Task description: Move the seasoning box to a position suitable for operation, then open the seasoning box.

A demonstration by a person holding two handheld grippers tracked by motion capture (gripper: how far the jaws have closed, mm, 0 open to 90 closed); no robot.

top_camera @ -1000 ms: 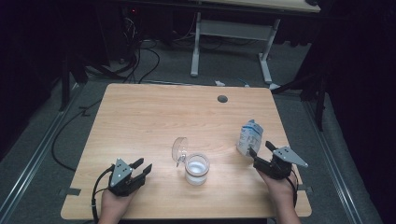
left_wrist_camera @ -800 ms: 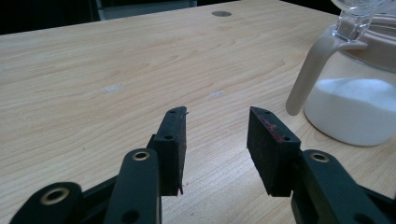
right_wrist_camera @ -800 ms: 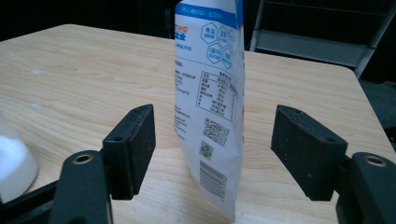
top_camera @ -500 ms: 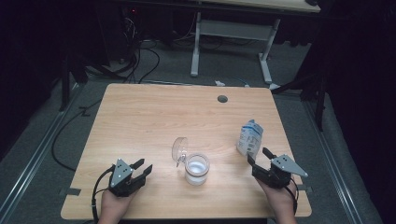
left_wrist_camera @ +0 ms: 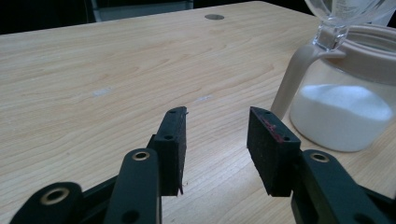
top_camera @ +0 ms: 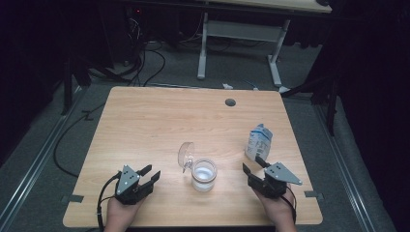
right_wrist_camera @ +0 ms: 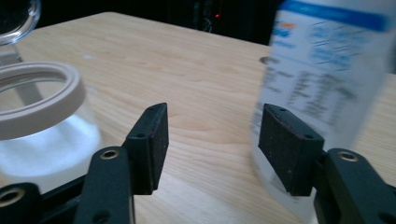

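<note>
right gripper (top_camera: pixel 255 167): jaws released, have just been narrowing, nothing between | carton (top_camera: pixel 257 141) upright, just above-left of them, lower right of frame | left gripper (top_camera: pixel 147 174): jaws released, empty | right hand nearer

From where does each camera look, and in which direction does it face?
High view: above the near edge, facing forward and down on the table; both hands, left tongs, right tongs.
Left gripper view: rides the left tongs, facing the jar.
Right gripper view: rides the right tongs, facing the carton.
Shared: the jar shows in all three.
</note>
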